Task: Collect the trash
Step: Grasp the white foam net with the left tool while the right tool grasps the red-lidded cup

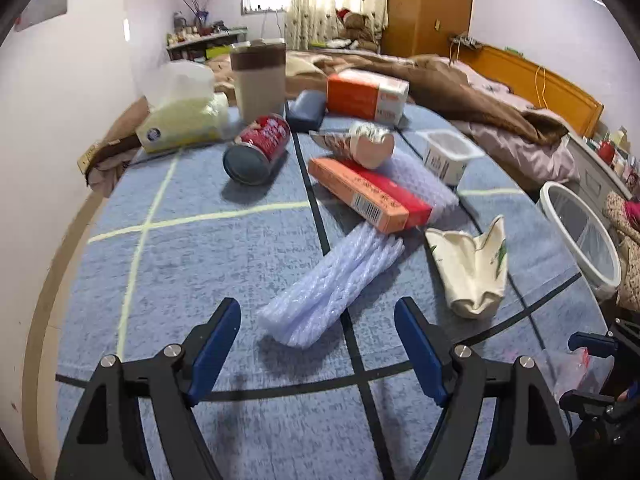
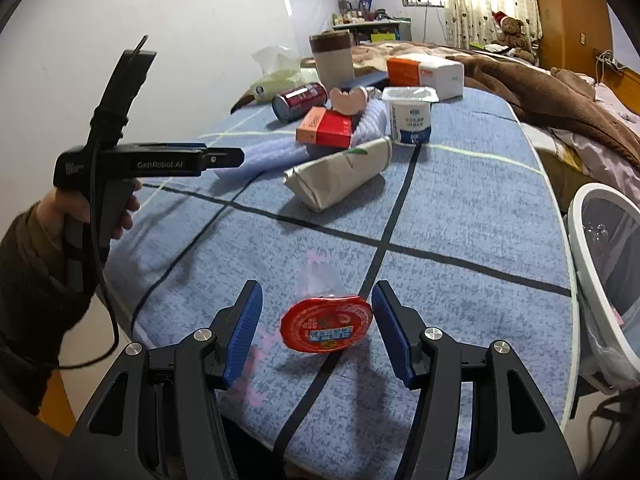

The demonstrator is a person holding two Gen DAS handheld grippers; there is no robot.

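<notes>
Trash lies on a blue cloth-covered table (image 1: pixel 200 264). My left gripper (image 1: pixel 318 312) is open, and the near end of a bubble-wrap roll (image 1: pixel 336 284) lies between its fingers. Beyond are an orange box (image 1: pixel 368 194), a red can (image 1: pixel 260 148), a crushed pink cup (image 1: pixel 370 146), a yogurt tub (image 1: pixel 450 156) and a folded paper bag (image 1: pixel 476 268). My right gripper (image 2: pixel 318 320) is open around a clear plastic cup with a red lid (image 2: pixel 326 326) lying on the table. A white-rimmed bin (image 2: pixel 604 276) stands at the table's right edge, also in the left view (image 1: pixel 580 236).
At the table's far end stand a tall lidded cup (image 1: pixel 260 80), a tissue pack (image 1: pixel 188 120), a dark case (image 1: pixel 306 110) and an orange-white box (image 1: pixel 366 96). A bed with brown blankets (image 1: pixel 460 84) lies behind. The left hand and gripper (image 2: pixel 168 164) show in the right view.
</notes>
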